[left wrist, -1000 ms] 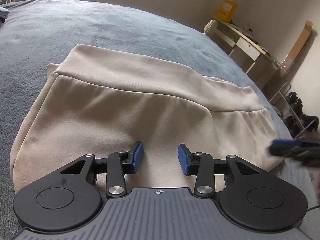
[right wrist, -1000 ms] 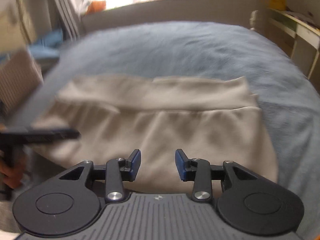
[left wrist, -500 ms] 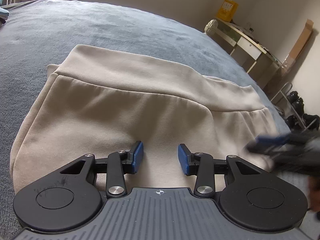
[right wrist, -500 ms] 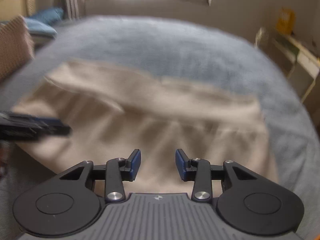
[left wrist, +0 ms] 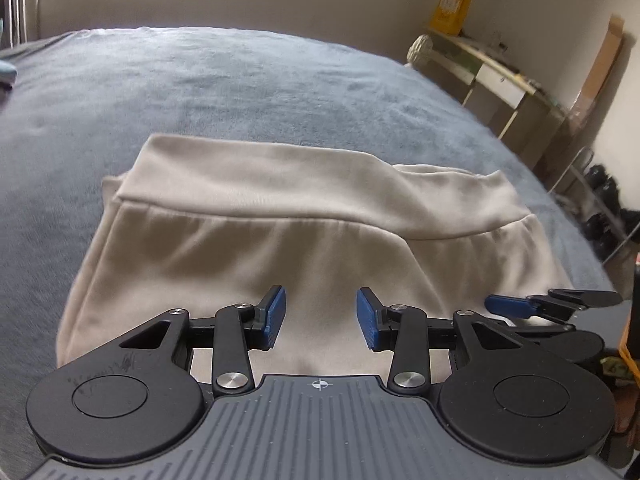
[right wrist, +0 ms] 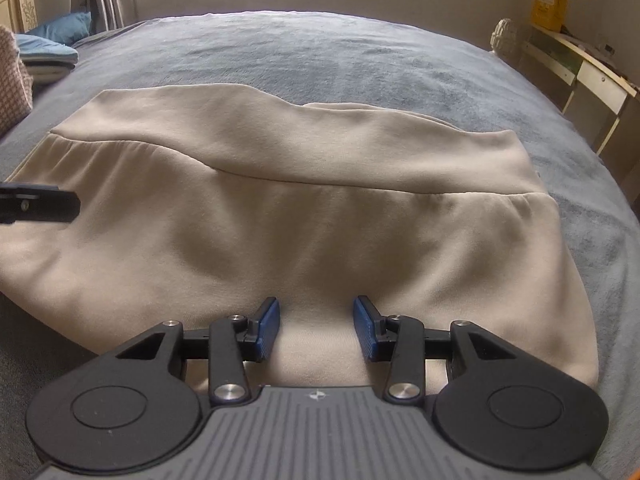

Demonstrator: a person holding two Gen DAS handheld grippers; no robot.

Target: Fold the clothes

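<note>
A beige garment (left wrist: 280,220) lies folded flat on the grey-blue bedspread (left wrist: 240,80), its wide band along the far side. My left gripper (left wrist: 321,300) hovers open over the garment's near edge, nothing between its blue pads. The right gripper's blue finger (left wrist: 508,306) shows beside it at the garment's right corner. In the right wrist view the same garment (right wrist: 300,200) fills the middle. My right gripper (right wrist: 316,312) hangs over its near edge, jaws opening, nothing between them. The left gripper's dark finger (right wrist: 40,202) pokes in from the left over the cloth.
A pale desk (left wrist: 500,76) with a yellow box (left wrist: 454,6) stands against the right wall, and a rack with dark shoes (left wrist: 600,208) beside the bed. Folded blue clothes (right wrist: 48,48) and a pink checked piece (right wrist: 12,76) lie at the far left.
The left gripper has lifted, so the garment looks smaller and the window shows. The right gripper has come down close beside it, and its blurred view has steadied.
</note>
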